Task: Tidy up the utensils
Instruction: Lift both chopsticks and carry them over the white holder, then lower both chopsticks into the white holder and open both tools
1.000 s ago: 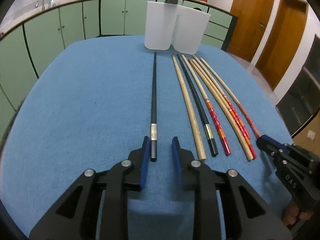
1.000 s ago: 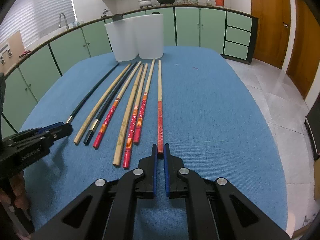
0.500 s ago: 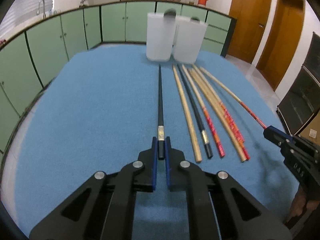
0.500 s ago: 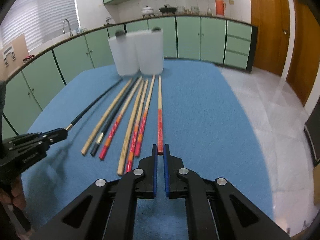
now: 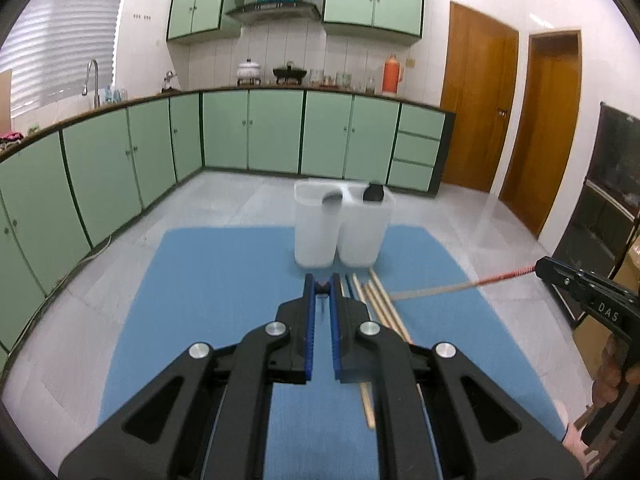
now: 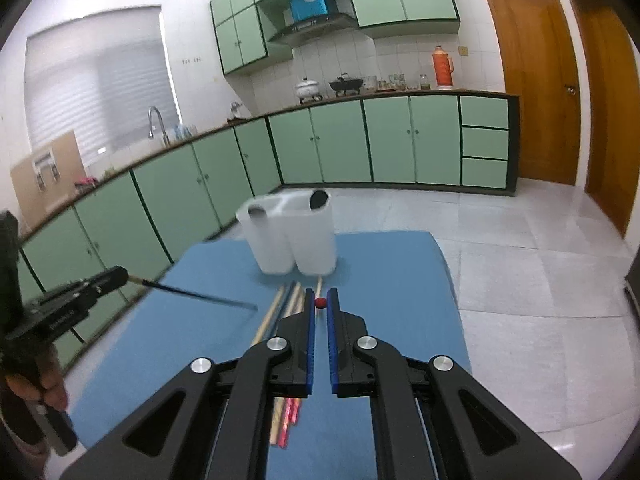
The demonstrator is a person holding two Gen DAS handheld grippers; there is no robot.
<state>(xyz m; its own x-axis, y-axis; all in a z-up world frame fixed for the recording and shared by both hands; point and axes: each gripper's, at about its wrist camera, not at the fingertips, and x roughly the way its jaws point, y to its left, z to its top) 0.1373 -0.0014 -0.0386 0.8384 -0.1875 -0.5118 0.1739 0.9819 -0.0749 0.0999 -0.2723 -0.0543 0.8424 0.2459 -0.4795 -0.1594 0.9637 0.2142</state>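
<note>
Left wrist view: left tool (image 5: 322,285) clamped on the end of a black chopstick (image 5: 321,288), seen end-on between the blue pads, raised above the blue tabletop (image 5: 224,280)
Left wrist view, containers: two white plastic containers (image 5: 340,232) side by side at the far edge of the tabletop, touching each other, a dark item showing at each rim
Left wrist view, loose chopsticks: wooden chopsticks (image 5: 380,304) lying on the tabletop just right of the left tool, pointing toward the containers
Left wrist view, right tool: right tool (image 5: 540,264) at the right edge, gripping the red end of a red-and-wood chopstick (image 5: 460,286) lifted off the cloth, blurred

Right wrist view: right tool (image 6: 320,300) closed on the red chopstick end (image 6: 319,302), seen end-on
Right wrist view, left tool: left tool (image 6: 124,274) at the left, holding the black chopstick (image 6: 192,294) in the air, its far tip blurred
Right wrist view, remainder: chopsticks (image 6: 284,304) on the tabletop (image 6: 400,280) in front of the containers (image 6: 296,240), partly hidden under the right tool
</note>
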